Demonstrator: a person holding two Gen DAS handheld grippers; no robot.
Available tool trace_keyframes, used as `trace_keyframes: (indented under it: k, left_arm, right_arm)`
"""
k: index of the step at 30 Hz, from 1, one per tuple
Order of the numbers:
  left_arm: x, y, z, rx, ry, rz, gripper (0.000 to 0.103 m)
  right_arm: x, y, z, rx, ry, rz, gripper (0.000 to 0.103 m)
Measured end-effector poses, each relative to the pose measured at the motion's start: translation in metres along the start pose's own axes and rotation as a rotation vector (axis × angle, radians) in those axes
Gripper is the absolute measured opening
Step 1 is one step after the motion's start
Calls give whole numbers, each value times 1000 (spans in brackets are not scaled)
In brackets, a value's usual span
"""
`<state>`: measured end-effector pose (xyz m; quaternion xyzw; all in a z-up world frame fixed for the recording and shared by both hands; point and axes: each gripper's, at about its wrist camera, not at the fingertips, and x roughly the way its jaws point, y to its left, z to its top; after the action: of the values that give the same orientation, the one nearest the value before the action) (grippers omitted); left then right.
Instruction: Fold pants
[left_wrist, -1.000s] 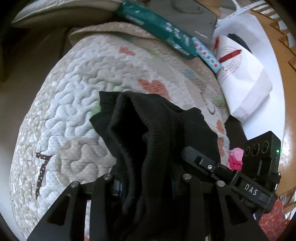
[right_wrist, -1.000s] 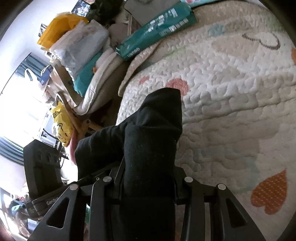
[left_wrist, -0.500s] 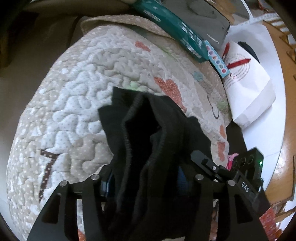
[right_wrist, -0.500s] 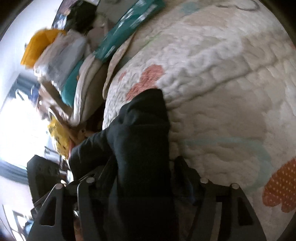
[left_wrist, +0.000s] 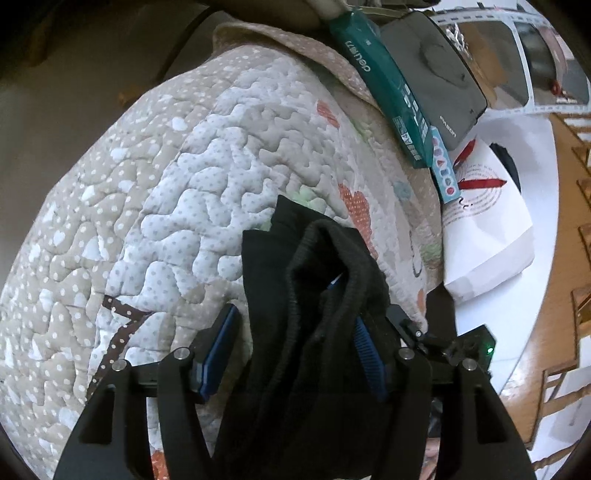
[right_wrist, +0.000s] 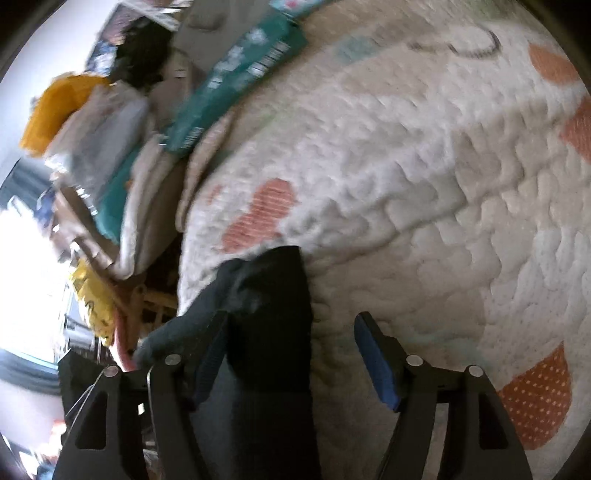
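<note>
The left gripper (left_wrist: 293, 345) and the right gripper (right_wrist: 291, 354) both point downward at a slant, and their jaws are opening, blue pads (right_wrist: 378, 369) standing apart.

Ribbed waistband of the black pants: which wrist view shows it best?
Left wrist view. The ribbed waistband is sharp there, bunched between the opening fingers of the left hand-held gripper. The right wrist view is motion-blurred and shows only a smooth fold of the black pants, no ribbing.

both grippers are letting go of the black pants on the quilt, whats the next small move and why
Probably draw both back. The left hand-held gripper and right hand-held gripper are opening, and the black pants still lie between their pads on the quilt, so backing out should avoid dragging the fabric.
</note>
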<state>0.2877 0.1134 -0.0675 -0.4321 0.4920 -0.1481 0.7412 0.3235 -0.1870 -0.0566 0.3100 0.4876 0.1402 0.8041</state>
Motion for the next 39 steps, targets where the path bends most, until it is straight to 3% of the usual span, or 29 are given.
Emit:
trace_keyframes:
  k: [6,12,17,20,24,30,34,39]
  left_arm:
    - [-12,-2,-6,-7,-2,6,64]
    - [-57,-2,-27,13,-86,106,65]
    - [-86,-5,-65,66,-151,208,66]
    - [-96,-13,-100,138,-164,271,66]
    - [-102,-28,-158,288,-190,408,66]
    - [-112,-36,-231,431,-277,574,72]
    - [-107,-37,-250,520,-294,653,73]
    - [-105,-43,-256,579,-333,680,73]
  right_arm:
    - [-12,1,-3,10,-30,7,77]
    - [-66,13,-22,-97,-76,-17,77]
    - [-108,16,-68,-224,-78,-76,77]
    - [-121,15,-102,-279,-64,-97,77]
    - [-132,12,-147,-311,-48,-101,77]
    - [-148,16,-200,-389,-94,-145,77]
    - [-153,18,-220,-463,-124,-210,77]
    - [-155,9,-225,-423,-125,-218,77]
